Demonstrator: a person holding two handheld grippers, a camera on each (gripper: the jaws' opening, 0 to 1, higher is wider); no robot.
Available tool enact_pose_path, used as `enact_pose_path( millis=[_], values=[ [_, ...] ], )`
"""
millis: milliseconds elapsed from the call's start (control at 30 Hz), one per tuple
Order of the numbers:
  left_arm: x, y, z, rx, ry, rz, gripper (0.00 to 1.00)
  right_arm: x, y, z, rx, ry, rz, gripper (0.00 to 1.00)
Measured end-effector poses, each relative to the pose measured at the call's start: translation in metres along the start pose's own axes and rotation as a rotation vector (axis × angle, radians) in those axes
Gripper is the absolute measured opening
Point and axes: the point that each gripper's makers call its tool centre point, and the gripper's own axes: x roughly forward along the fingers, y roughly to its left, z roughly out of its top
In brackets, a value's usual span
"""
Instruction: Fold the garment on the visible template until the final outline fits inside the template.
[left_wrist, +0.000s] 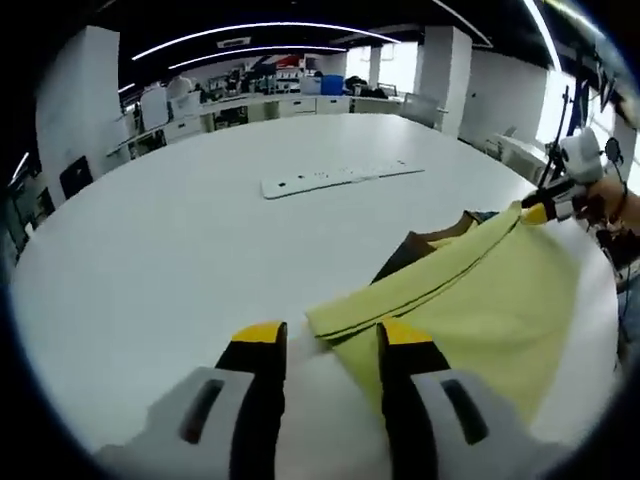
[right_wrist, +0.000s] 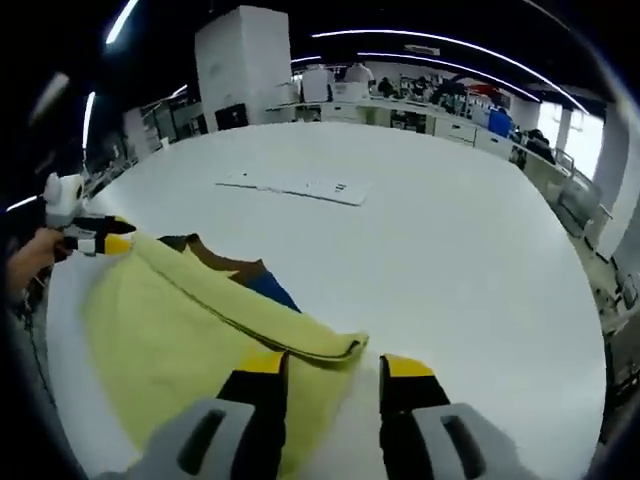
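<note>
The left tool (left_wrist: 324, 338) is reaching in with its yellow-tipped jaws spread, and the near corner of the yellow garment (left_wrist: 480, 300) is sitting right in the gap between them, not visibly pinched. Across the cloth, the right tool (right_wrist: 334, 365) is doing the same at the opposite corner, jaws apart, the folded hem lying just ahead of and between its tips. So both tools are released at this point, each lined up on an end of the same long edge.

The garment is lying flat on the white worktop (left_wrist: 180, 250), stretching away from each tool toward the other. A brown layer (right_wrist: 232, 263) with a bit of blue beside it is peeking out from under the far edge (possibly the template, though I cannot tell).

To do this step well, I'd judge both tools should close on the hem at the same time, catching all layers, then lift evenly so the edge stays straight and nothing drags off the worktop.

Counting up: two tools, one yellow garment, one white strip (left_wrist: 335, 177) well beyond the cloth.
</note>
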Motion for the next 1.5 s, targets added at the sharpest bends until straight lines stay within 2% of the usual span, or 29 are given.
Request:
enact_pose_path(
  millis=[100,200,233,300,400,433,500,567,600,667,700,767,933,1067,1267,1400,1500],
  values=[
    [0.005,0.0,-0.003,0.103,0.022,0.021,0.34,0.005,-0.001,0.001,-0.019,-0.016,-0.01,0.34],
    [0.015,0.001,-0.005,0.104,0.031,0.021,0.33,0.015,-0.008,0.003,-0.021,-0.023,-0.022,0.33],
    [0.017,0.003,0.0,0.094,0.007,0.032,0.32,0.017,-0.01,0.004,-0.016,-0.028,-0.029,0.33],
    [0.022,0.008,0.004,0.094,0.009,0.055,0.31,0.022,-0.016,0.009,0.033,-0.058,-0.051,0.31],
    [0.027,0.014,0.008,0.07,0.002,0.082,0.3,0.027,-0.021,0.016,0.096,-0.083,-0.06,0.31],
    [0.027,0.015,0.008,0.067,0.002,0.09,0.29,0.028,-0.022,0.016,0.14,-0.085,-0.063,0.31],
    [0.029,0.022,0.01,0.039,-0.009,0.129,0.29,0.031,-0.027,0.019,0.194,-0.106,-0.08,0.31],
    [0.029,0.026,0.01,0.014,-0.005,0.157,0.31,0.032,-0.031,0.018,0.211,-0.104,-0.095,0.31],
    [0.028,0.031,0.01,-0.025,-0.01,0.19,0.33,0.032,-0.032,0.017,0.219,-0.1,-0.103,0.32],
    [0.028,0.032,0.011,-0.067,-0.021,0.182,0.36,0.032,-0.033,0.017,0.228,-0.1,-0.109,0.32],
    [0.026,0.035,0.011,-0.089,-0.025,0.198,0.37,0.032,-0.033,0.016,0.241,-0.096,-0.11,0.33],
    [0.024,0.04,0.011,-0.097,-0.025,0.205,0.4,0.031,-0.032,0.016,0.246,-0.097,-0.108,0.35],
    [0.017,0.038,0.01,-0.176,-0.04,0.191,0.48,0.026,-0.03,0.018,0.258,-0.101,-0.092,0.4],
    [0.01,0.039,0.007,-0.2,-0.043,0.193,0.58,0.019,-0.026,0.019,0.273,-0.106,-0.07,0.47],
    [-0.004,0.033,0.008,-0.173,-0.064,0.168,0.67,0.004,-0.012,0.019,0.249,-0.102,-0.008,0.56],
    [-0.015,0.023,0.008,-0.123,-0.076,0.131,0.72,-0.009,0.001,0.011,0.203,-0.073,0.034,0.57],
    [-0.022,0.019,0.002,-0.083,-0.058,0.118,0.74,-0.018,0.01,0.004,0.193,-0.059,0.056,0.58]
  ],
)
